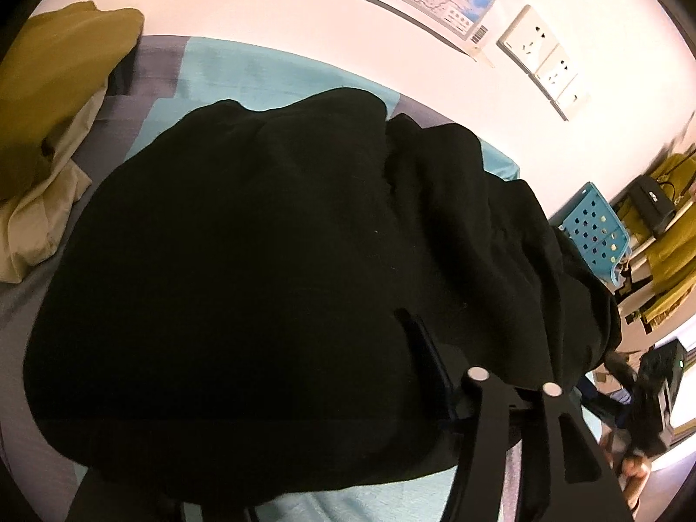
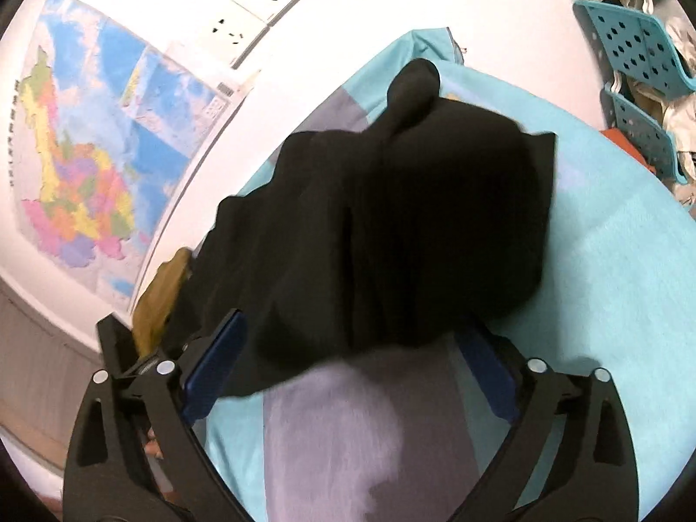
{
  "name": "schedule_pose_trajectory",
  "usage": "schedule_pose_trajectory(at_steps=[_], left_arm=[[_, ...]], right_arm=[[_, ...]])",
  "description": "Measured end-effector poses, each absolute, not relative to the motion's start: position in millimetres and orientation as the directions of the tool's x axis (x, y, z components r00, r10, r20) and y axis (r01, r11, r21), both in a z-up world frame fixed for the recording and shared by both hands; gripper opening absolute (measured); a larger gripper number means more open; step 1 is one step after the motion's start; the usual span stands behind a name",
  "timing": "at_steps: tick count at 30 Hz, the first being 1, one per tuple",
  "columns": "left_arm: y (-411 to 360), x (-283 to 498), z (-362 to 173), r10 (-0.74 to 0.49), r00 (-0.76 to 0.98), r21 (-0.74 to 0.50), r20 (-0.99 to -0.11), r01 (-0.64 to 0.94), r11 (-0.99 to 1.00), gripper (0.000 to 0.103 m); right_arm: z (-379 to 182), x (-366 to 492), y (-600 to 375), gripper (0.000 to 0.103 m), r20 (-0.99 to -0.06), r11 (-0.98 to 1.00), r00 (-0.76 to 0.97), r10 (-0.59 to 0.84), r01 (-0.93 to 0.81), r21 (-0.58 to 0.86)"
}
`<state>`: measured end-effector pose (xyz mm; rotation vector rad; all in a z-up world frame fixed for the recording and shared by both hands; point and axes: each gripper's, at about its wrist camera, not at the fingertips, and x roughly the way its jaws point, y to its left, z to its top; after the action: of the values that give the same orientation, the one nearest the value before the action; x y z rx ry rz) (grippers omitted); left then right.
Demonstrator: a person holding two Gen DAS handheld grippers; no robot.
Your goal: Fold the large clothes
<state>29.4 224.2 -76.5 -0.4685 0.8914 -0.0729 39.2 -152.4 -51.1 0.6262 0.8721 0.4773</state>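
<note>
Much of the bed (image 1: 226,65) was covered by the black garment (image 1: 261,261). The left gripper (image 1: 474,348) was partly lost against it. The map (image 2: 87,152) lettering was too small to be read.

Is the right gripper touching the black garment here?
Cannot tell. The right wrist view shows the right gripper wide open, the black garment edge between its fingers, contact unclear.

The black garment (image 2: 391,226) is soft matt cloth, loosely rumpled. The bed sheet (image 2: 609,287) is smooth woven fabric. Perforated baskets (image 2: 639,48) look like glossy plastic; the wall map (image 2: 87,165) is shiny paper, slightly creased.
</note>
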Motion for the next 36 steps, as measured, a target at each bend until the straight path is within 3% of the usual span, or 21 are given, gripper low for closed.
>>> schedule_pose_trajectory(at_steps=[8, 21, 23, 25, 28, 32, 36], left_arm=[[208, 33, -77, -0.178, 0.631, -0.314, -0.755, -0.110, 0.943, 0.070], [205, 35, -77, -0.183, 0.611, -0.306, -0.770, -0.103, 0.946, 0.075], [205, 37, -77, -0.187, 0.604, -0.310, -0.775, -0.104, 0.945, 0.076], [207, 38, -76, -0.201, 0.594, -0.322, -0.779, -0.103, 0.941, 0.077], [213, 39, -76, -0.264, 0.571, -0.362, -0.778, -0.063, 0.930, 0.085], [230, 37, -78, -0.276, 0.590, -0.411, -0.759, -0.106, 0.905, 0.085], [234, 42, -78, -0.276, 0.611, -0.430, -0.742, -0.119, 0.895, 0.086]], right_arm=[[-49, 63, -131, 0.098, -0.530, 0.754, 0.679, 0.508, -0.052, 0.655], [-48, 83, -118, 0.098, -0.561, 0.789, 0.661, 0.498, -0.078, 0.609], [-46, 85, -112, 0.088, -0.572, 0.816, 0.665, 0.480, -0.099, 0.569], [-48, 90, -114, 0.058, -0.579, 0.824, 0.663, 0.475, -0.104, 0.557], [-57, 93, -131, 0.049, -0.541, 0.753, 0.639, 0.546, -0.092, 0.651], [-61, 91, -132, 0.057, -0.532, 0.729, 0.621, 0.576, -0.095, 0.678], [-58, 93, -119, 0.077, -0.535, 0.745, 0.617, 0.577, -0.130, 0.654]])
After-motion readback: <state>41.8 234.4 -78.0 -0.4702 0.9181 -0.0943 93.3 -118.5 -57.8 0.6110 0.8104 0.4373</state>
